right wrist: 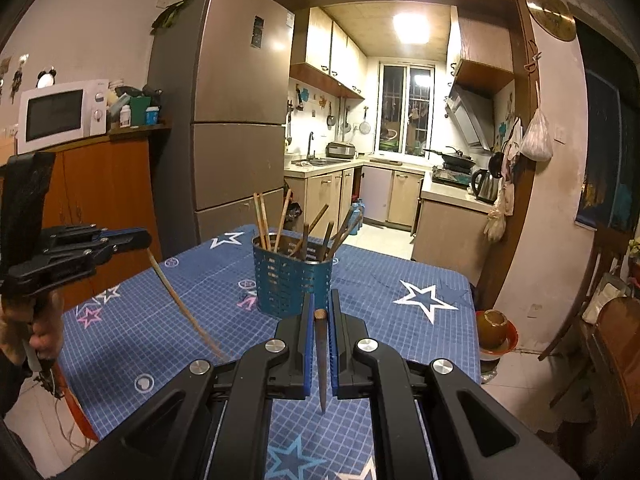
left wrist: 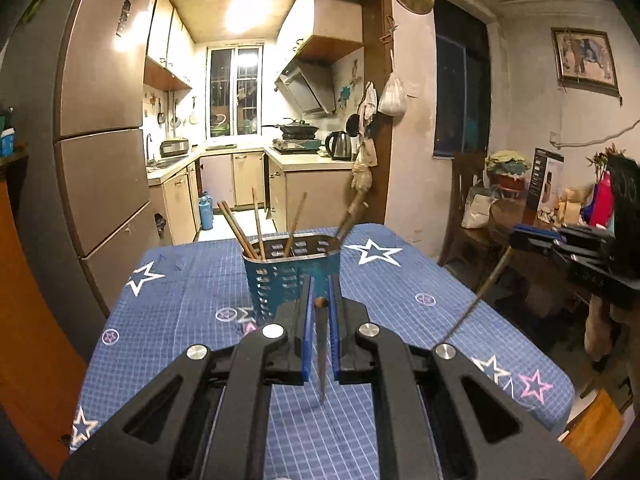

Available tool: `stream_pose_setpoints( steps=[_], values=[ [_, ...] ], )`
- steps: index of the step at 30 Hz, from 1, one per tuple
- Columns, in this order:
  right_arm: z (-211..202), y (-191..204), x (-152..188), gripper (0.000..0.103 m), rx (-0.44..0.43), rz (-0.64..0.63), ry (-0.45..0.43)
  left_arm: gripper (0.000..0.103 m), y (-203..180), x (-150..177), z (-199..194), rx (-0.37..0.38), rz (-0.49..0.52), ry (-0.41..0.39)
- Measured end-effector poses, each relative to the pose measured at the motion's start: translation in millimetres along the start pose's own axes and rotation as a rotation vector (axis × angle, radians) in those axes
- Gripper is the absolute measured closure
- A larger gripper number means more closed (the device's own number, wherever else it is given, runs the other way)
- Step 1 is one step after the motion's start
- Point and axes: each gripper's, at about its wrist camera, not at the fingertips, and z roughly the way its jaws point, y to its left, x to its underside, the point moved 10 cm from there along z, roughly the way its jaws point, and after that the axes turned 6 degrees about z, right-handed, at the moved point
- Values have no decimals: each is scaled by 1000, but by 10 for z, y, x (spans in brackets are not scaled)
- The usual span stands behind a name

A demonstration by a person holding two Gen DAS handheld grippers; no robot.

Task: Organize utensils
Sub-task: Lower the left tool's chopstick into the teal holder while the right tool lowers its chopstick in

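From the left wrist, we clamp one chopstick (left wrist: pixel 321 344) in the left gripper (left wrist: pixel 320 296), just short of the blue holder (left wrist: pixel 288 272) on the table (left wrist: pixel 180 312).

From the right wrist, the right gripper (right wrist: pixel 320 308) pinches its own chopstick (right wrist: pixel 321 356) before the holder. We judge it mid-carry; next, each tip must be aimed into the holder's mouth.

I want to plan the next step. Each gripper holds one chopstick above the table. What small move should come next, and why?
Probably carry the left gripper forward over the holder, then lower its chopstick in. Both grippers are shut on a chopstick hanging tip down, and the holder stands straight ahead with open room among its chopsticks.
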Motion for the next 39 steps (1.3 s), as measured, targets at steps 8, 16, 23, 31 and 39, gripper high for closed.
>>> stream_pose_setpoints(
  steps=[8, 16, 23, 31, 39],
  values=[
    [41, -105, -440, 95, -2, 29, -28, 98, 397, -479, -24, -50, -23, -18],
    [53, -197, -1097, 95, 4, 44, -75, 98, 704, -952, -54, -81, -33, -61],
    [118, -205, -1733, 95, 1, 49, -110, 98, 830, -1399, 80, -105, -20, -92],
    [373, -250, -2376, 95, -17, 83, -145, 98, 901, -1866, 249, -112, -29, -136],
    [705, -251, -2719, 95, -41, 113, -164, 98, 905, -2090, 469, -100, -36, -167]
  ],
)
